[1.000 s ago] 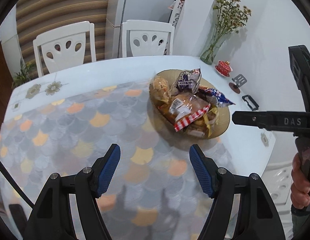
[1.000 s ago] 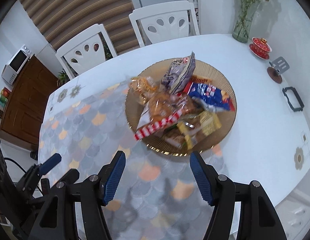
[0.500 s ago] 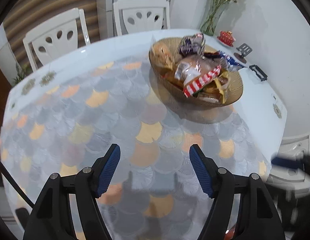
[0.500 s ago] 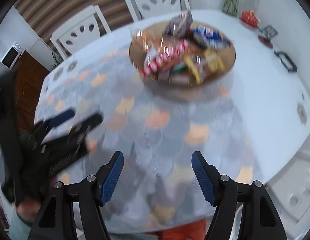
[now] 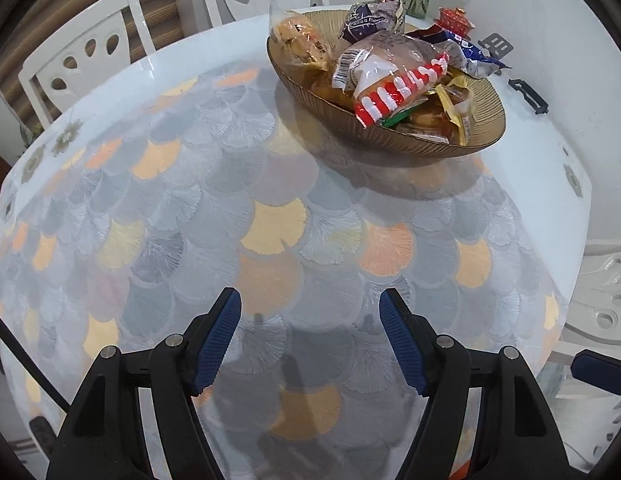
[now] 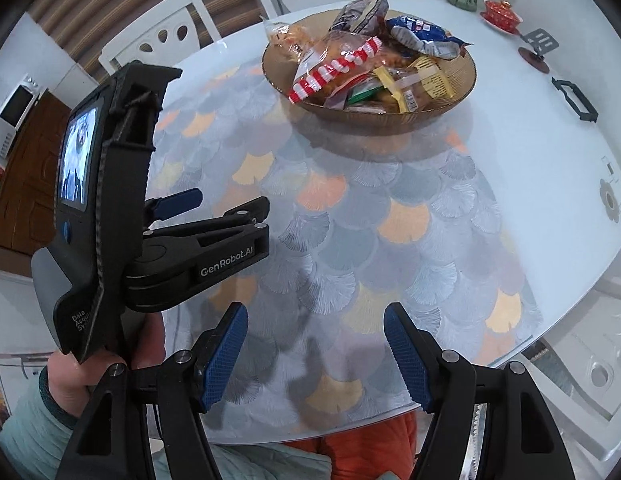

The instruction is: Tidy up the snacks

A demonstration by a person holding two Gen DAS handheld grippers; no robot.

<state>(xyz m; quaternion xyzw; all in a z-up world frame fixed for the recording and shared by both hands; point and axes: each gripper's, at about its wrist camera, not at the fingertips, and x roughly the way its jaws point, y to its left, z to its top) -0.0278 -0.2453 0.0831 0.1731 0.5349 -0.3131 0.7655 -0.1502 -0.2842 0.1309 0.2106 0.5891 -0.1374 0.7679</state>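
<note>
- The snacks, a heap of crinkly plastic-wrapped packets, lie piled in a ribbed amber glass bowl (image 5: 486,120) toward the far right part of the table (image 5: 214,56); none lies loose on the cloth.
- On top rests a clear bread bag with a red-and-white striped edge (image 5: 398,88); behind it stand a purple foil packet (image 5: 366,20) and a clear bag of golden pastries (image 5: 298,40), with a blue-and-white wrapper (image 5: 470,50) at the bowl's far right rim.
- The left gripper (image 5: 310,336) hangs over the patterned fan-motif cloth (image 5: 270,224) near the table's near edge, jaws parted wide, nothing between them.
- The right gripper (image 6: 316,344) hangs just beside it, also empty; its jaws have just been opening a little.
- Judging from this, the sorting has not started: both grippers are well short of the bowl.
- The next move likely calls for reaching forward to the bowl and pinching one top packet by a loose edge, gently, since the wrappers look slippery and stacked.
</note>
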